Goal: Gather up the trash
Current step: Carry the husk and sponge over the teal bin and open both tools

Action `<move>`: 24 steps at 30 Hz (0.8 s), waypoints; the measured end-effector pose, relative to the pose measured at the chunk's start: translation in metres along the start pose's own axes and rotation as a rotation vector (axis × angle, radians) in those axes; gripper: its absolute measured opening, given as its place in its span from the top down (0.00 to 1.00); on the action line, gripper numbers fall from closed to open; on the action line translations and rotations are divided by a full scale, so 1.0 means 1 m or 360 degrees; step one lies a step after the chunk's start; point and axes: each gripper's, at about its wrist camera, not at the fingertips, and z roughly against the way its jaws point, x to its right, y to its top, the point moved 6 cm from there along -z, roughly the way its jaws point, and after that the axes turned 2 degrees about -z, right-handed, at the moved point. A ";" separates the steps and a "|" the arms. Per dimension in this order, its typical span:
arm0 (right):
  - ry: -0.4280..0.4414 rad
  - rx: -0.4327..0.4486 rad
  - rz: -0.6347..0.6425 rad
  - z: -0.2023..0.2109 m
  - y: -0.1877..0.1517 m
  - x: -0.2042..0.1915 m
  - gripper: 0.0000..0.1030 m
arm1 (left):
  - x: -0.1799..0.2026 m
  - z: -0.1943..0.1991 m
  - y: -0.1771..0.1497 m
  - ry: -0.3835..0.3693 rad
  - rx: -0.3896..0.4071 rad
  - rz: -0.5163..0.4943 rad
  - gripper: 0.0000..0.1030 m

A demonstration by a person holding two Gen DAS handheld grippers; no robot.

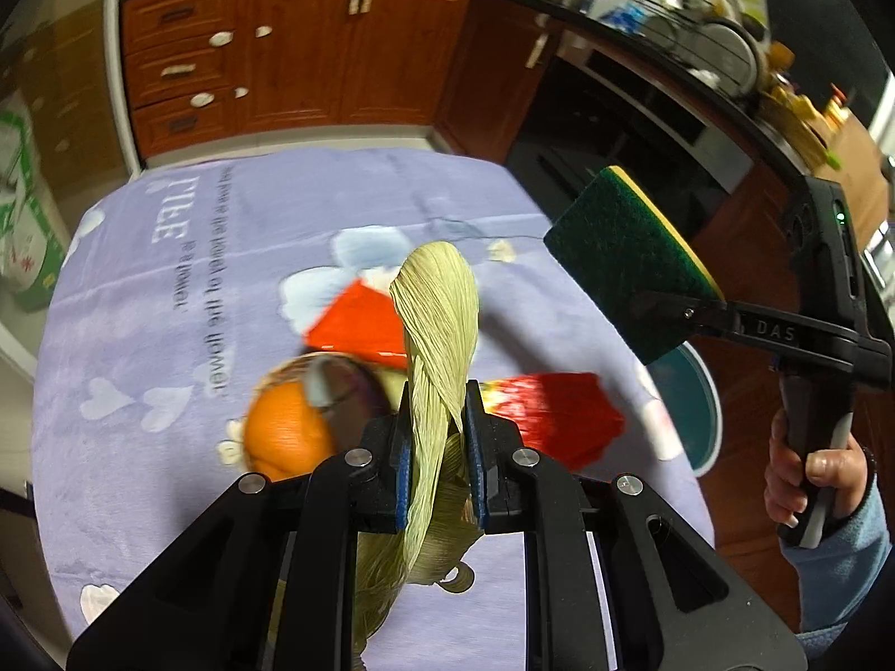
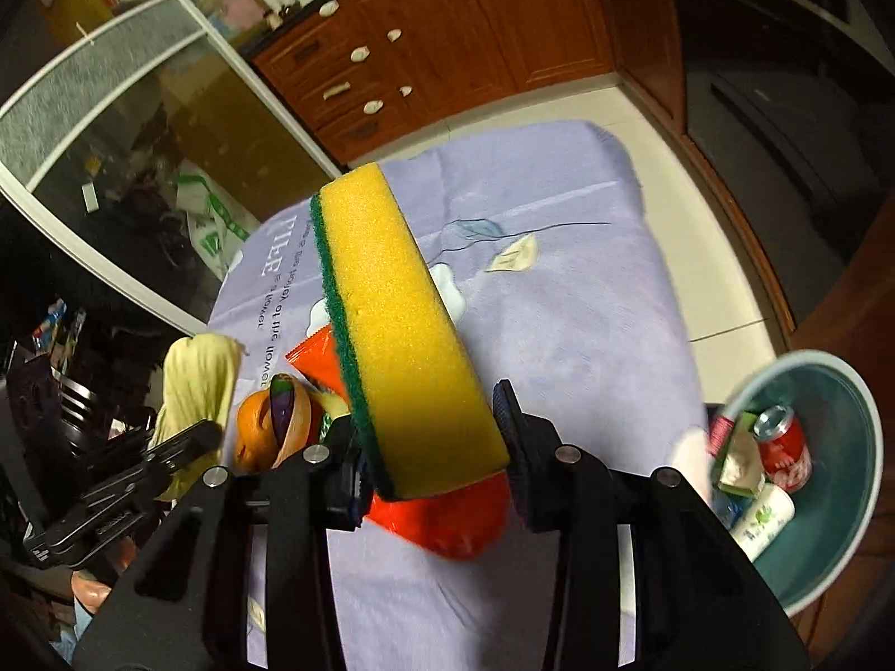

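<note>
My left gripper [image 1: 436, 419] is shut on a pale green corn husk [image 1: 439, 307] and holds it above the purple tablecloth [image 1: 251, 235]. My right gripper [image 2: 428, 436] is shut on a yellow and green sponge [image 2: 403, 335], lifted above the table; the sponge also shows in the left wrist view [image 1: 626, 257]. The husk shows at the left of the right wrist view [image 2: 196, 380]. A teal trash bin [image 2: 833, 503] sits to the right of the table, with a red can [image 2: 783, 447] and other packaging inside.
On the cloth lie an orange [image 1: 279, 436], a roll of tape [image 1: 341, 391] and red snack wrappers [image 1: 559, 414]. Wooden kitchen cabinets [image 1: 296, 50] stand behind the table. A dish rack [image 1: 705, 28] is on the counter at the right.
</note>
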 end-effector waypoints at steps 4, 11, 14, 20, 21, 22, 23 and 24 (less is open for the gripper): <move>-0.0020 0.0059 -0.0081 0.031 -0.014 0.026 0.65 | 0.038 -0.005 0.001 -0.0041 -0.0028 -0.0106 0.84; -0.0130 0.0196 -0.0311 0.095 -0.046 0.104 0.65 | 0.127 -0.028 -0.002 -0.0139 -0.0095 -0.0336 0.84; -0.0226 0.0246 -0.0397 0.118 -0.063 0.142 0.65 | 0.165 -0.042 -0.007 -0.0198 -0.0142 -0.0415 0.84; -0.0290 0.0250 -0.0588 0.137 -0.092 0.208 0.65 | 0.233 -0.077 -0.014 -0.0261 -0.0246 -0.0551 0.84; -0.0290 0.0239 -0.0620 0.137 -0.096 0.218 0.65 | 0.242 -0.084 -0.014 -0.0265 -0.0260 -0.0567 0.83; -0.0293 0.0230 -0.0637 0.136 -0.099 0.224 0.65 | 0.249 -0.089 -0.015 -0.0270 -0.0273 -0.0578 0.83; -0.0297 0.0223 -0.0648 0.135 -0.102 0.230 0.65 | 0.254 -0.093 -0.015 -0.0275 -0.0284 -0.0582 0.83; -0.0302 0.0215 -0.0660 0.133 -0.103 0.234 0.65 | 0.261 -0.099 -0.016 -0.0283 -0.0301 -0.0585 0.83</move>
